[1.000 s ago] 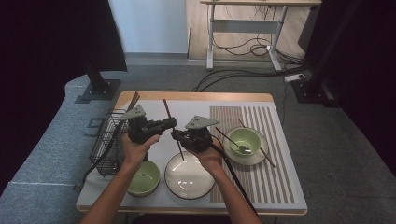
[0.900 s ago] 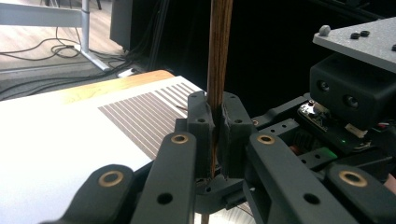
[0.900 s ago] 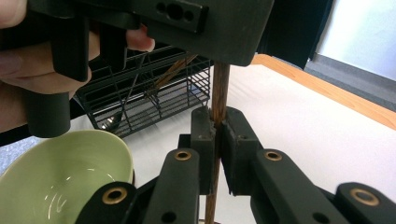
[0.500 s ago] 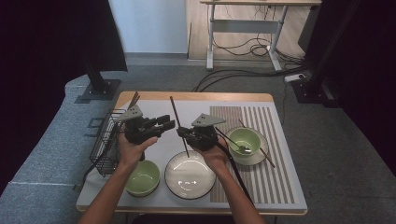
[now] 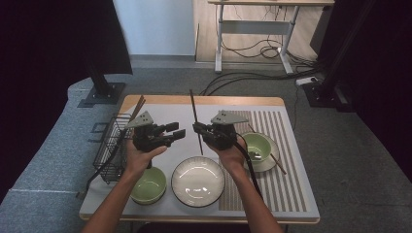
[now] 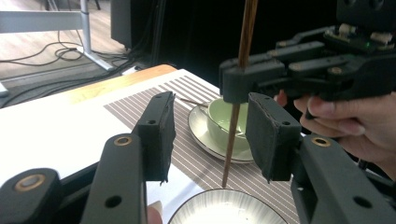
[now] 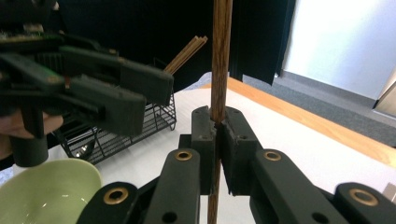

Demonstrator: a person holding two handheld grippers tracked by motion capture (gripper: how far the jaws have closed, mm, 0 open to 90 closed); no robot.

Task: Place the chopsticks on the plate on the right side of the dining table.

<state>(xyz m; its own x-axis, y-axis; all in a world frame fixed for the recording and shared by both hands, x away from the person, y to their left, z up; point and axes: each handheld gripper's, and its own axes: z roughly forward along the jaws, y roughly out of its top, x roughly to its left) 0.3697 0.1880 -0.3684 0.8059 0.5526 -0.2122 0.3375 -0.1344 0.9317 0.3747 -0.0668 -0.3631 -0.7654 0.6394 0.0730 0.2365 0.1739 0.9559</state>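
The right gripper (image 5: 199, 129) is clamping a chopstick (image 5: 195, 116) upright above the plate (image 5: 198, 181). The left gripper (image 5: 172, 135), just left of it, has just been opening its jaws wide, the stick lying beyond them, not between.

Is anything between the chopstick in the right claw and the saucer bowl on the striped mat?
Nothing visible. The right claw holds the chopstick upright above the table; the saucer bowl sits beyond the hand, path open.
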